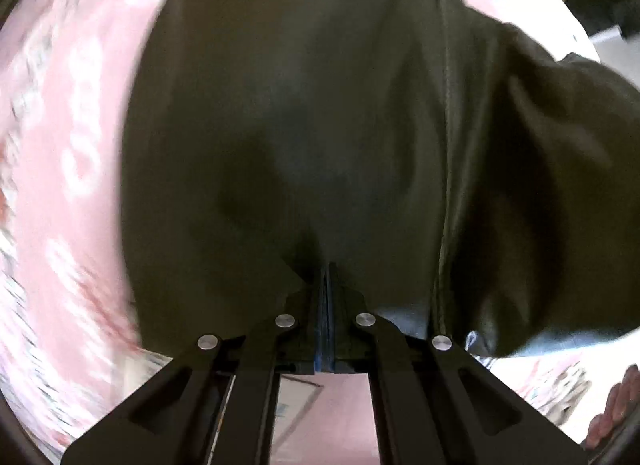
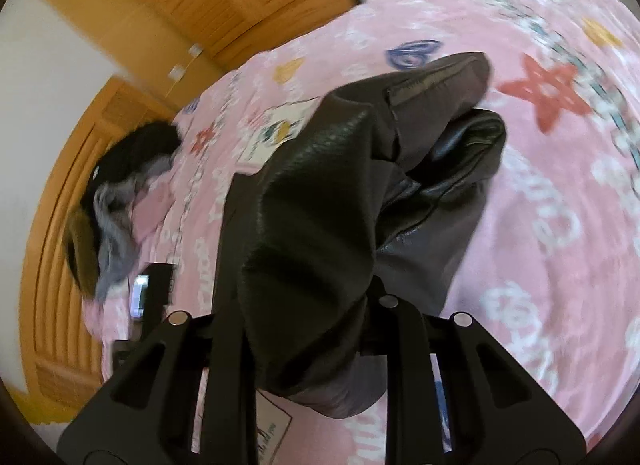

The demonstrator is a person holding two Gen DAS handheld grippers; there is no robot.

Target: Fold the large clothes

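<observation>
A large dark leather-like jacket (image 1: 320, 125) fills the left wrist view, hanging above the pink bedspread (image 1: 68, 145). My left gripper (image 1: 327, 269) is shut on a fold of the jacket, its blue pads pressed together. In the right wrist view the same jacket (image 2: 320, 205) drapes in thick folds over my right gripper (image 2: 320, 297), with a sleeve (image 2: 460, 153) trailing onto the pink bedspread (image 2: 560, 225). The right fingertips are hidden under the fabric, and the jacket bunches between the finger arms.
A heap of dark and grey clothes (image 2: 116, 201) lies at the bed's left edge beside a wooden headboard (image 2: 56, 265). A dark phone-like device (image 2: 148, 293) lies on the bedspread. A hand (image 1: 616, 405) shows at the lower right of the left wrist view.
</observation>
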